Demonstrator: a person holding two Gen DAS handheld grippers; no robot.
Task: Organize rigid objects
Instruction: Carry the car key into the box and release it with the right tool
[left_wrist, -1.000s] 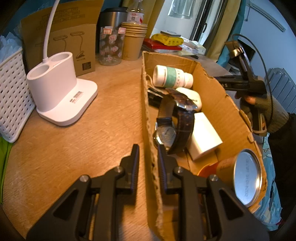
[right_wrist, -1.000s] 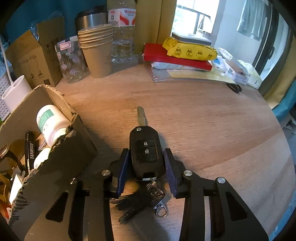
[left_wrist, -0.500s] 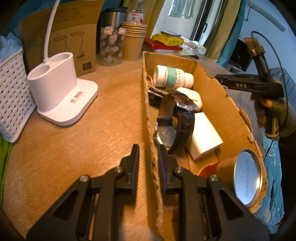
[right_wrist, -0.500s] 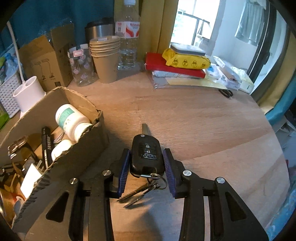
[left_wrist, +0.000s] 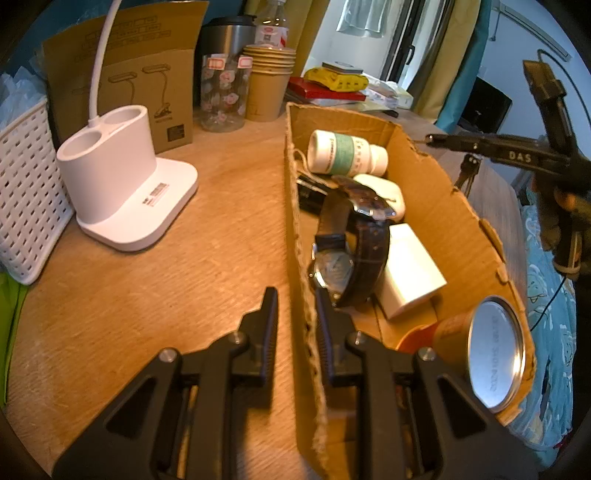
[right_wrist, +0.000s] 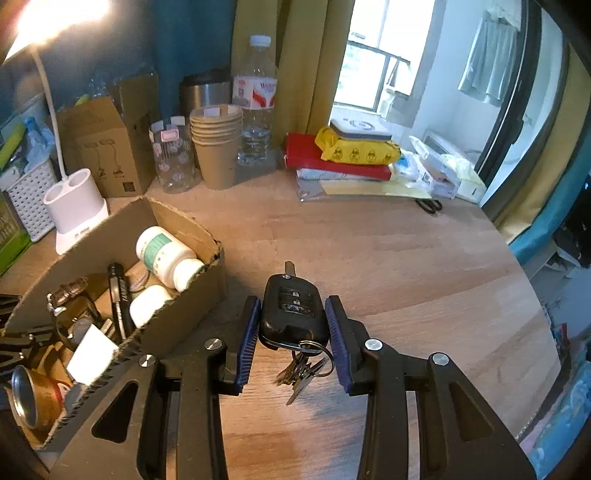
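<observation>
My right gripper (right_wrist: 291, 315) is shut on a black car key fob (right_wrist: 293, 312), lifted above the wooden table, with a bunch of keys (right_wrist: 303, 373) dangling from its ring. Left of it stands the open cardboard box (right_wrist: 177, 314). My left gripper (left_wrist: 295, 312) is shut on the box's near wall (left_wrist: 301, 258). Inside the box lie a white pill bottle (left_wrist: 345, 153), a dark-strapped wristwatch (left_wrist: 351, 243), a white block (left_wrist: 410, 273), a white case (left_wrist: 384, 190) and an orange tin (left_wrist: 491, 347). The right gripper (left_wrist: 428, 138) also shows beyond the box in the left wrist view.
A white lamp base (left_wrist: 122, 195), a white basket (left_wrist: 26, 195), a lamp carton (left_wrist: 136, 77), a patterned jar (left_wrist: 221, 96), stacked paper cups (left_wrist: 267, 88) and a water bottle (right_wrist: 255, 114) line the back. Red and yellow packs (right_wrist: 347, 155) and scissors (right_wrist: 430, 205) lie at the far right.
The right gripper has risen with the key fob, lifting the key bunch off the table. The left gripper has kept still on the box wall.
</observation>
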